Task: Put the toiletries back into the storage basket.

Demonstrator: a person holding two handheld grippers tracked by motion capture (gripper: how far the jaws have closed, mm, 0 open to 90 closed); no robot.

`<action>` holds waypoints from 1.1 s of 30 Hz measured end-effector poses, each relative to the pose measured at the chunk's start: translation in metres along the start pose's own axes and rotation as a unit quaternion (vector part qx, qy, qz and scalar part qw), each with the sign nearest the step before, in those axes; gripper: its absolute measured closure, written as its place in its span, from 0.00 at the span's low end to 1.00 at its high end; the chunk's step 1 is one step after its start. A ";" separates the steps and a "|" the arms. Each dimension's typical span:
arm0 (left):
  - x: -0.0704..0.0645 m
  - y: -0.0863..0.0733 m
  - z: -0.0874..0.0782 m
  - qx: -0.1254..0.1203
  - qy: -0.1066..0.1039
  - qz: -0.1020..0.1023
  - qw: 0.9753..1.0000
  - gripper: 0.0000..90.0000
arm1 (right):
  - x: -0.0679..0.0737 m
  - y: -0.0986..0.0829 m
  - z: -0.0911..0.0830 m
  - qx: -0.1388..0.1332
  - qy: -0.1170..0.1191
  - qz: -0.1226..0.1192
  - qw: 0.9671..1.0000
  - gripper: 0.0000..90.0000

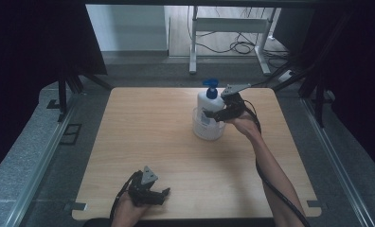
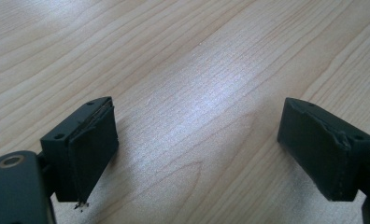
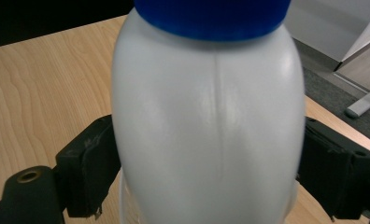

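**Pump bottle gripped inside a clear tub: risks at the moment of grasp**

High view: a white pump bottle [image 1: 208,105] with a blue pump head [image 1: 211,88] stands upright inside a clear plastic tub [image 1: 205,132], toward the far side of the wooden table [image 1: 143,142]. The right gripper [image 1: 217,113] meets the bottle from the bottle's right, above the tub's rim. Right gripper view: the two black jaws sit on opposite flanks of the bottle [image 3: 206,126], pressed against its body just below the blue collar [image 3: 211,18]; the fingers appear clamped on it. The left gripper [image 1: 163,193] lies well apart from the bottle, at the table's near edge, resting low on the wood. Left gripper view: its pads [image 2: 92,149] stand wide apart with bare table [image 2: 192,70] between them.

Judged risks: the bottle's wall is smooth and rounded, so a light squeeze could let it slide down or rotate between the pads. If the bottle is lifted at a tilt, its base may catch the tub's wall and drag or tip the tub, since nothing holds the tub down. An over-hard squeeze could dent the bottle.
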State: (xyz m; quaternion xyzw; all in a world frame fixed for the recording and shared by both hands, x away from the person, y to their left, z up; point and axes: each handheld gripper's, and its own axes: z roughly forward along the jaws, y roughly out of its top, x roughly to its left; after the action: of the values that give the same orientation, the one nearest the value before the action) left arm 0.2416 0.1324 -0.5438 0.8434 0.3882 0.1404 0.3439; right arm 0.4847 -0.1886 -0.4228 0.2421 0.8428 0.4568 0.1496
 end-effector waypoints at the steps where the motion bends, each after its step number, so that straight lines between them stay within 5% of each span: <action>1: 0.000 0.000 0.000 0.000 0.000 0.000 1.000 0.13 | 0.001 0.001 -0.001 0.000 -0.001 0.000 1.000 0.15; 33: 0.000 0.000 0.000 0.000 0.000 0.000 1.000 0.13 | 0.010 0.011 -0.026 0.015 -0.037 0.007 0.999 0.01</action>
State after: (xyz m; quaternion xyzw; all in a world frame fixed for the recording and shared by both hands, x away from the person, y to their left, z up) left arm 0.2416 0.1323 -0.5438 0.8431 0.3885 0.1406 0.3442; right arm 0.4670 -0.1958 -0.4001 0.2670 0.8419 0.4356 0.1738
